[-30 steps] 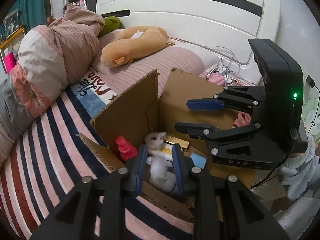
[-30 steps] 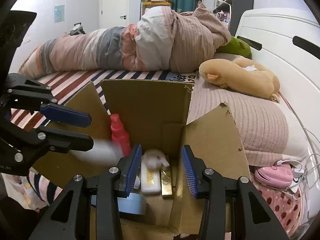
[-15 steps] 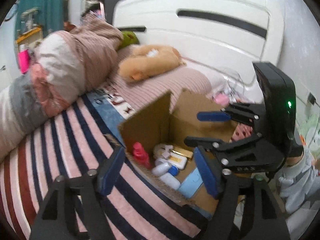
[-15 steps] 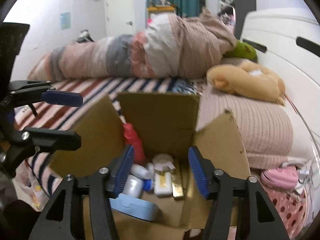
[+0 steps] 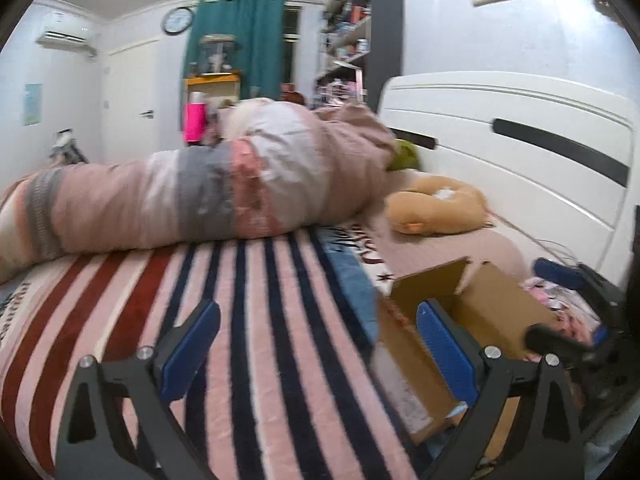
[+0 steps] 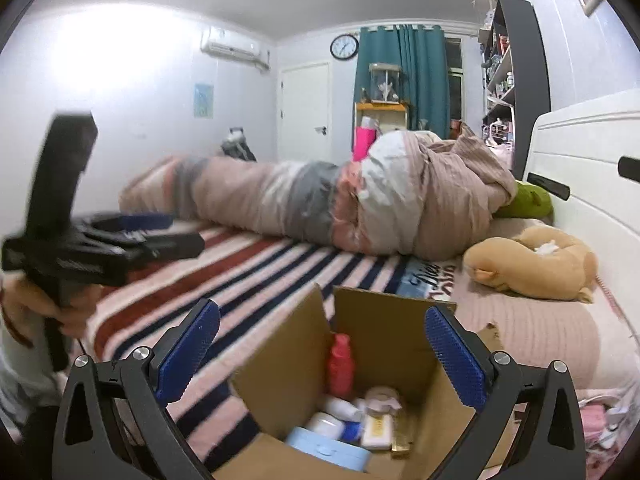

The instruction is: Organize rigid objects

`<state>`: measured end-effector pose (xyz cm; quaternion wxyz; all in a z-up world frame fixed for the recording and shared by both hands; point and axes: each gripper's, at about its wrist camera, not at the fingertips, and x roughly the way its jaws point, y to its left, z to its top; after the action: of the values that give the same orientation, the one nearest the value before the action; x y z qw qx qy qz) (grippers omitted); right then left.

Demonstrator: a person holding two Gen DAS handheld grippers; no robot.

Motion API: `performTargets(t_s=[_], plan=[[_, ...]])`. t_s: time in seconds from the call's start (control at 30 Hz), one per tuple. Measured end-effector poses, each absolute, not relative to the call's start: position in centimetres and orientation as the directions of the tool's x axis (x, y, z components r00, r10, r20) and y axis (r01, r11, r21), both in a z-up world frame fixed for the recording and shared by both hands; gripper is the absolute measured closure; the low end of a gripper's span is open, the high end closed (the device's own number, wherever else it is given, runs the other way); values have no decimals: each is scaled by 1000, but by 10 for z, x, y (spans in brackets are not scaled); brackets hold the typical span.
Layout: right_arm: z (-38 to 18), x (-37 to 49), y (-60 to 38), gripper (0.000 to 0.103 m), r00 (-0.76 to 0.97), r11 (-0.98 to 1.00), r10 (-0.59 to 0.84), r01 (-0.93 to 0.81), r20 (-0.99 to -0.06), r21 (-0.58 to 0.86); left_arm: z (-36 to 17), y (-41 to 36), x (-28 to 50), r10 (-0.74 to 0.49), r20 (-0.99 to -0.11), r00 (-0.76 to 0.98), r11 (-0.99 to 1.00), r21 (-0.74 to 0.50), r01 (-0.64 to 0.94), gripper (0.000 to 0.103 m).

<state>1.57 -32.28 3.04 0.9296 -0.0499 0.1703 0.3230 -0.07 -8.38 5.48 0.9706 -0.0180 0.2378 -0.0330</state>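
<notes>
An open cardboard box point(image 6: 384, 332) stands on the striped bed and holds a red bottle point(image 6: 341, 364), white bottles point(image 6: 340, 406), a light blue case point(image 6: 332, 448) and small gold and white packs point(image 6: 378, 430). My right gripper point(image 6: 320, 352) is open and empty, raised above the box. My left gripper point(image 5: 316, 340) is open and empty over the striped blanket, left of the box point(image 5: 492, 304). The left gripper also shows in the right wrist view point(image 6: 152, 232), off to the left.
A rolled duvet point(image 6: 360, 204) lies across the bed. A tan plush toy point(image 6: 532, 264) and a green plush point(image 6: 528, 200) lie by the white headboard point(image 5: 520, 152). Pink items and cables point(image 6: 600, 424) sit right of the box.
Both grippers have lifted up and back from the box and opened wide. The left gripper let go of a white bottle into the box and swung left over the blanket.
</notes>
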Motion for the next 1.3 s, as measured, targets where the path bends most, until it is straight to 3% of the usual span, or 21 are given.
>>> performTargets(t_s=[1.3], plan=[[19, 24, -320, 0, 710, 774, 607, -630, -356, 64, 39, -72, -2, 10, -436, 900, 999, -35, -29, 5]])
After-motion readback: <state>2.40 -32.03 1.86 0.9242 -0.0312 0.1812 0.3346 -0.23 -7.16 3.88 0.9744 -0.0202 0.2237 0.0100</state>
